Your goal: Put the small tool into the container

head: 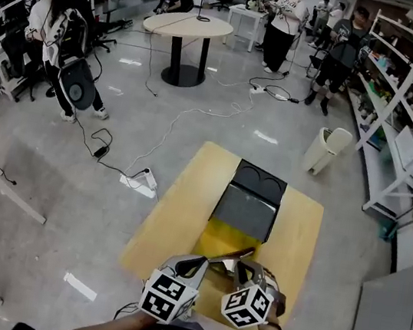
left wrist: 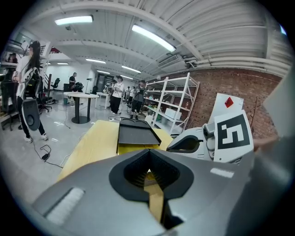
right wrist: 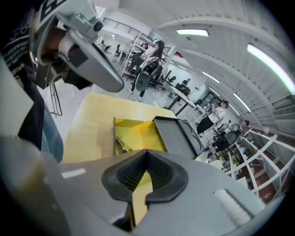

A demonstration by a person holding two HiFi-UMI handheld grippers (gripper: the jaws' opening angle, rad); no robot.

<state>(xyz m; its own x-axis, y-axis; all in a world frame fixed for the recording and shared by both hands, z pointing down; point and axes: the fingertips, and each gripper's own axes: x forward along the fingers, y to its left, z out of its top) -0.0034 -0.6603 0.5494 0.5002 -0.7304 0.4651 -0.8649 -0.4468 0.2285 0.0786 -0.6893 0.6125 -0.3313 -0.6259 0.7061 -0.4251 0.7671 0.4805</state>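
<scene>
A yellow container [head: 218,238] with its black lid [head: 251,202] folded back lies on the pale wooden table [head: 171,217]. In the right gripper view a slim metallic tool [right wrist: 120,145] lies inside the yellow container [right wrist: 138,131], along its left wall. My right gripper [right wrist: 146,156] is shut with nothing between its pads, above the container's near end. My left gripper [left wrist: 148,154] is shut and empty too, beside the right gripper [left wrist: 189,144]. In the head view both hang over the table's near edge, left gripper [head: 203,262] and right gripper [head: 243,266].
A white bin [head: 325,150] stands beyond the table, white shelving [head: 409,115] runs along the right. A power strip [head: 141,183] and cables lie on the floor to the left. A round table [head: 188,27] and several people are farther back.
</scene>
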